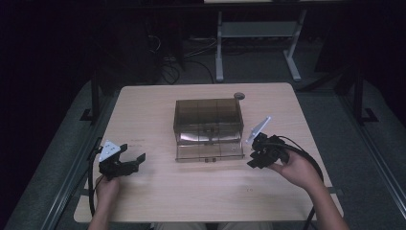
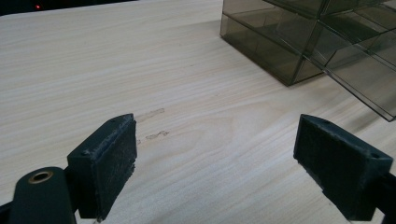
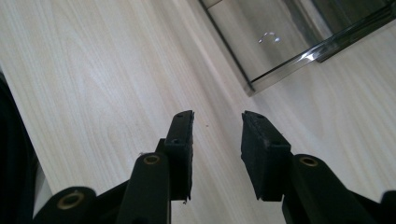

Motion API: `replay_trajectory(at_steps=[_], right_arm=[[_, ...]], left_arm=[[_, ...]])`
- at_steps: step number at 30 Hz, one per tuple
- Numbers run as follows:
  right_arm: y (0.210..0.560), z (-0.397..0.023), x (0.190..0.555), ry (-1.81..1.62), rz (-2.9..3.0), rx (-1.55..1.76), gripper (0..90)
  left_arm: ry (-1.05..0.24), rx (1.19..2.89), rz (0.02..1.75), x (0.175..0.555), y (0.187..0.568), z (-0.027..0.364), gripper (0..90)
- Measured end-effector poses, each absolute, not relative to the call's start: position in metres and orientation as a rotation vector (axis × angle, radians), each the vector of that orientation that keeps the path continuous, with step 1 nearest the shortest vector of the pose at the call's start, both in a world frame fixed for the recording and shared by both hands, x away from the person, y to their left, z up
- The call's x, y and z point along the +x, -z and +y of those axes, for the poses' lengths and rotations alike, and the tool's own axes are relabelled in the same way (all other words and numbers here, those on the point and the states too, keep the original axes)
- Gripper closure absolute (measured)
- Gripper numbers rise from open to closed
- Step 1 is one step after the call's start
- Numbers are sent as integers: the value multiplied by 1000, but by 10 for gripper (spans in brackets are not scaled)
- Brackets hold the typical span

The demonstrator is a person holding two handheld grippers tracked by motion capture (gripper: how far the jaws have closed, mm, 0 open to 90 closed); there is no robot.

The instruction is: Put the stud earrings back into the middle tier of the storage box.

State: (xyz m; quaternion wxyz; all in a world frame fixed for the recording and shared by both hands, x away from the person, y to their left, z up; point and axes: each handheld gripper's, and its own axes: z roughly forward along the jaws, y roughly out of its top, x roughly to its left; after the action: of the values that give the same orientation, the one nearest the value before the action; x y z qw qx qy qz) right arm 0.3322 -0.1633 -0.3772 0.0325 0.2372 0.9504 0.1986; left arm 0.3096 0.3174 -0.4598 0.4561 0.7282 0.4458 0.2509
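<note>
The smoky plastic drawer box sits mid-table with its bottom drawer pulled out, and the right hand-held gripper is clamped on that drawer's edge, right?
Not quite. The right hand-held gripper is clamped on nothing: the right gripper view shows bare table between its parted jaws, beside the drawer. The smoky plastic drawer box does sit mid-table, bottom drawer pulled out.

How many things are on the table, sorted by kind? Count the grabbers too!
See-through brown drawer box: 1
Small round grey thing near the table's far edge: 1
Black grippers: 2, the left gripper and the right gripper, both with nothing between the jaws
Total: 4
</note>
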Motion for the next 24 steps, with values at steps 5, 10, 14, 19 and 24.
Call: replay_trajectory(at_steps=[5,10,14,19,24], right_arm=[[384,-167,322,-621,2924,738,631],[391,-171,312,-620,2922,738,631],[398,-171,303,-607,2927,731,630],[408,-169,294,-606,2940,725,630],[417,-163,287,-587,2962,706,628]], left_arm=[[-618,1798,1101,309,460,317,128],[-619,1796,1101,309,460,317,128],[-620,1799,1099,309,460,316,128],[-624,1812,1095,309,460,317,128],[-625,1816,1093,309,460,317,128]])
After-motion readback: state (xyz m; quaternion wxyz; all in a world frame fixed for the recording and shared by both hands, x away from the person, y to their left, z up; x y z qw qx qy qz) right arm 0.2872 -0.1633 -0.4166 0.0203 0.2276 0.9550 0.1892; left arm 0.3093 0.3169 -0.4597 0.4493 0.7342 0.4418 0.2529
